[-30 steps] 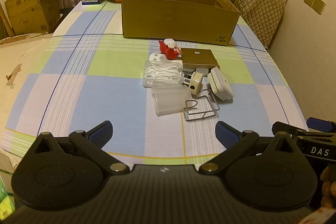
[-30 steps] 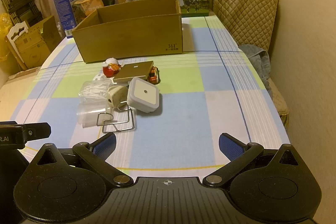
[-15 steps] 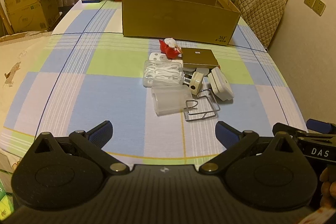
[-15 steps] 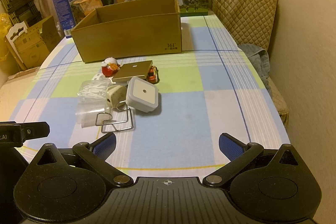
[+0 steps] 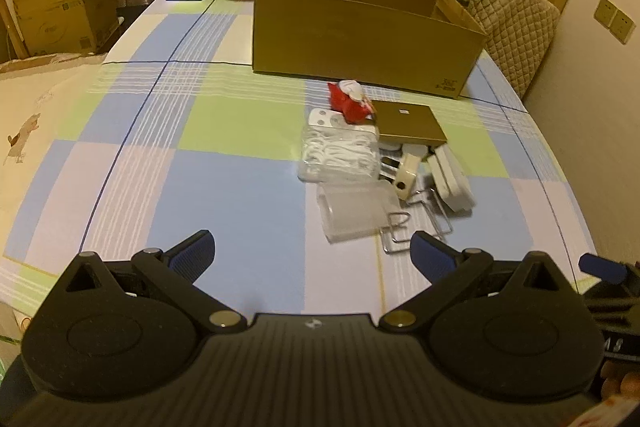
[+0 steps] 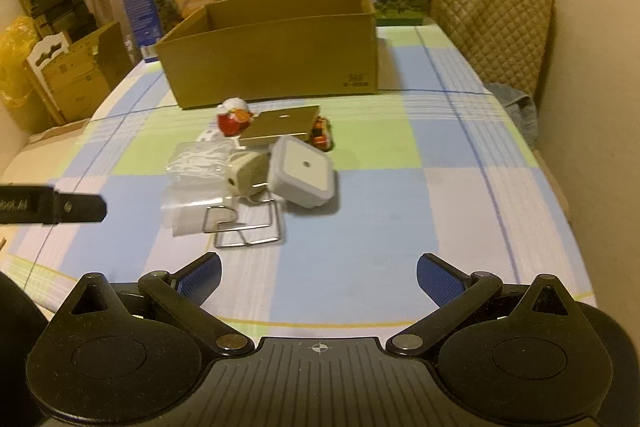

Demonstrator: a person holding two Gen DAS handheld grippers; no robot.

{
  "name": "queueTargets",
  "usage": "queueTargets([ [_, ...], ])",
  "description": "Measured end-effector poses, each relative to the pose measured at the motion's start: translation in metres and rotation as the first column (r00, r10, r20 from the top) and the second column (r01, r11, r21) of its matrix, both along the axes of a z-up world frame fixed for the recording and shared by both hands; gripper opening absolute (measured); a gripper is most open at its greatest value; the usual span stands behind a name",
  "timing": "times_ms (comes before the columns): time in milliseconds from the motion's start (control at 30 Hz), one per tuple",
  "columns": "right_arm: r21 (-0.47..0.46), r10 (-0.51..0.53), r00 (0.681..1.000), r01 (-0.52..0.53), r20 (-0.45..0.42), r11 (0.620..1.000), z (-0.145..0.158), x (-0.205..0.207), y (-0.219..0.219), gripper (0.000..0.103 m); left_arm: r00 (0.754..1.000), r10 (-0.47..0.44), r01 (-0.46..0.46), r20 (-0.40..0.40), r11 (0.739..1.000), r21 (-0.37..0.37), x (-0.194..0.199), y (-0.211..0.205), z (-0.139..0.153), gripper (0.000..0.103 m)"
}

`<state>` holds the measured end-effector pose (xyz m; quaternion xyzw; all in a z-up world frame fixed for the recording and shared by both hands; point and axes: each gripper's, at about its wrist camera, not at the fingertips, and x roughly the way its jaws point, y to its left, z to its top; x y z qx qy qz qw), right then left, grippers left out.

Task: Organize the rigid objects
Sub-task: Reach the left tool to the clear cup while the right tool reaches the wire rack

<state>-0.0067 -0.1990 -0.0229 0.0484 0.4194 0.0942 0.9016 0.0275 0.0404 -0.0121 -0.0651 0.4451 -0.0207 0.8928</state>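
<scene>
The checked blue, green and white cloth-covered surface (image 6: 400, 211) carries everything. At 12 o'clock on it stands 1 open brown cardboard box (image 6: 276, 63); only a strip of its inner walls shows, so what lies inside I cannot tell. Judging by the pile lying outside it, the sorting has barely begun: every loose item I can see is yet to be moved, presumably into that box.

The cluster sits mid-surface, just in front of the box, its pieces touching or overlapping. Counted, largest first:
- 1 flat tan cardboard sleeve (image 5: 410, 121), at the pile's 12 o'clock
- 1 clear plastic case of white cable (image 5: 340, 153), at 9 o'clock
- 1 square white-and-grey lidded container (image 6: 301, 177), at 3 o'clock
- 1 frosted clear plastic box (image 5: 356, 211), at 7 o'clock
- 1 bent silver wire rack (image 6: 244, 225), at 6 o'clock, nearest the jaws
- 1 cream plug adapter (image 6: 245, 175), centre
- 1 red-and-white toy figure (image 5: 350, 101), at 11 o'clock
- 1 small orange toy car (image 6: 322, 135), at 1 o'clock

The left gripper (image 5: 312, 253) and right gripper (image 6: 318, 277) both hover at 6 o'clock short of the pile, jaws spread wide and released, grasping nothing.
</scene>
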Motion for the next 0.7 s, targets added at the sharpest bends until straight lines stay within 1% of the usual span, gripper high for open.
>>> queueTargets([
  [100, 0.017, 0.021, 1.000, -0.022, 0.010, 1.000, -0.004, 0.005, 0.009, 0.101, 1.000, 0.014, -0.014, -0.006, 1.000, 0.000, 0.008, 0.006, -0.002, 0.102],
  [233, 0.010, 0.070, 0.997, -0.071, 0.013, 0.997, -0.015, 0.014, 0.024, 0.101, 1.000, 0.022, -0.021, -0.023, 1.000, 0.008, 0.020, 0.013, -0.010, 0.102],
  [567, 0.008, 0.106, 0.994, -0.106, 0.006, 0.994, -0.051, 0.048, 0.058, 0.100, 1.000, 0.002, -0.002, -0.023, 1.000, -0.004, 0.048, 0.029, -0.023, 0.102],
  [600, 0.007, 0.110, 0.994, -0.110, 0.002, 0.994, -0.055, 0.052, 0.061, 0.100, 1.000, 0.003, -0.003, -0.024, 1.000, -0.009, 0.050, 0.031, -0.024, 0.102],
  [667, 0.000, 0.117, 0.993, -0.117, -0.009, 0.993, -0.061, 0.059, 0.066, 0.092, 1.000, 0.001, -0.002, -0.027, 1.000, -0.011, 0.054, 0.031, -0.027, 0.102],
  [700, -0.009, 0.118, 0.993, -0.118, -0.015, 0.993, -0.065, 0.064, 0.069, 0.090, 1.000, -0.001, 0.000, -0.029, 1.000, -0.014, 0.055, 0.031, -0.029, 0.102],
])
